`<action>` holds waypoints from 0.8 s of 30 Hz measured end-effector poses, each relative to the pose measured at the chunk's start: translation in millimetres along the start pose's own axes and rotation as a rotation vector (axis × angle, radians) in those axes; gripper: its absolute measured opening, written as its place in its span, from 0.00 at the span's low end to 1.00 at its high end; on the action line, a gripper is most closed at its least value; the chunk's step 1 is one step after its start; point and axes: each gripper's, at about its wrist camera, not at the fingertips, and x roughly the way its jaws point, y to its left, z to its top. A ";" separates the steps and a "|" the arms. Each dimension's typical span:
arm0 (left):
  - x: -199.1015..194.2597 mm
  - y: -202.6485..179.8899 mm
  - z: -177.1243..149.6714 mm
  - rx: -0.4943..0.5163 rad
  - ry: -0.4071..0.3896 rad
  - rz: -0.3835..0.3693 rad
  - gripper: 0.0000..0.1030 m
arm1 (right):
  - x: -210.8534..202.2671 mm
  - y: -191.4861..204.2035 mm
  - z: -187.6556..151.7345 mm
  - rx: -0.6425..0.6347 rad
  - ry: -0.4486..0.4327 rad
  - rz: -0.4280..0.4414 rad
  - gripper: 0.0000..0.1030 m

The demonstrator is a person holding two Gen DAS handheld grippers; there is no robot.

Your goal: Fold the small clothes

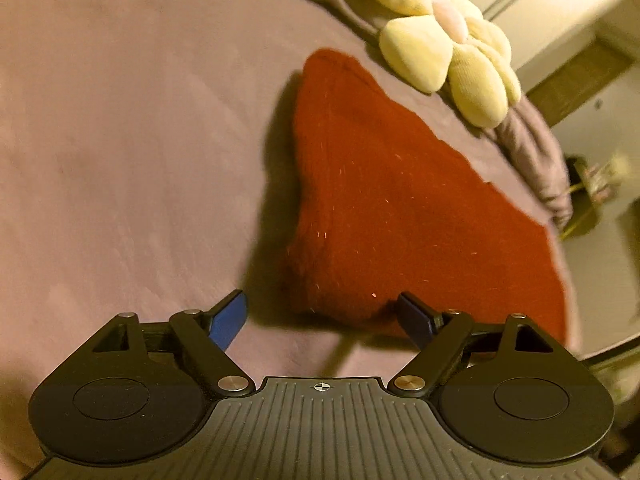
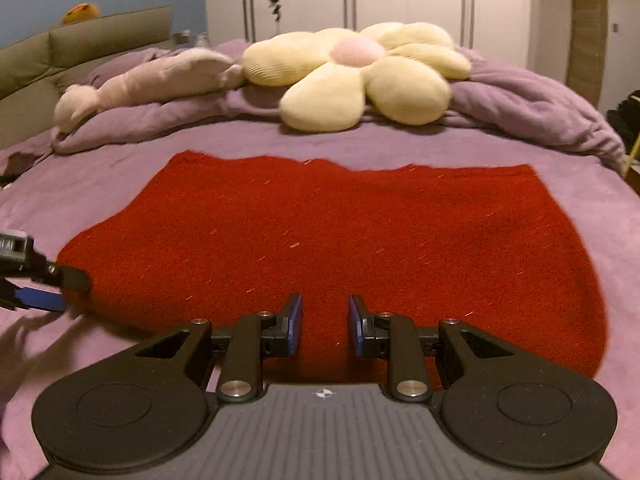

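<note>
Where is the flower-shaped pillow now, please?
In the right wrist view the flower-shaped pillow lies at the far side of the bed, on the bunched purple duvet, beyond the red garment.

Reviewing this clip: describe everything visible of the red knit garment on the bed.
The red knit garment looks woolly, flecked with pale fibres. It lies spread flat on the purple bedcover, its far edge slightly wavy, its sides rounded. The flower cushion sits beyond it, apart. The open left gripper is at one near corner; contact is unclear. The right gripper hangs over its near edge, gripping nothing.

red knit garment (image 2: 320,240), flat on bed
</note>
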 end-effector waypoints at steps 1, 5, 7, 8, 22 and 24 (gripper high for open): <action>2.1 4.5 1.4 -0.038 0.010 -0.031 0.82 | 2.1 3.3 -2.1 -0.002 0.009 -0.002 0.23; 12.6 16.7 9.6 -0.161 0.034 -0.150 0.75 | 0.0 8.7 -2.8 0.008 0.004 -0.005 0.23; 18.0 21.6 11.8 -0.211 0.036 -0.183 0.74 | -3.5 10.5 -2.2 0.014 -0.013 0.003 0.23; 19.6 23.7 12.9 -0.228 0.031 -0.191 0.71 | -4.8 13.0 -1.2 0.009 -0.023 0.007 0.23; 24.0 34.5 21.4 -0.293 -0.026 -0.228 0.33 | 8.8 44.1 -6.7 -0.091 -0.051 -0.024 0.19; 21.0 30.8 22.0 -0.277 -0.041 -0.225 0.29 | 29.7 45.7 -10.7 -0.142 0.049 -0.023 0.19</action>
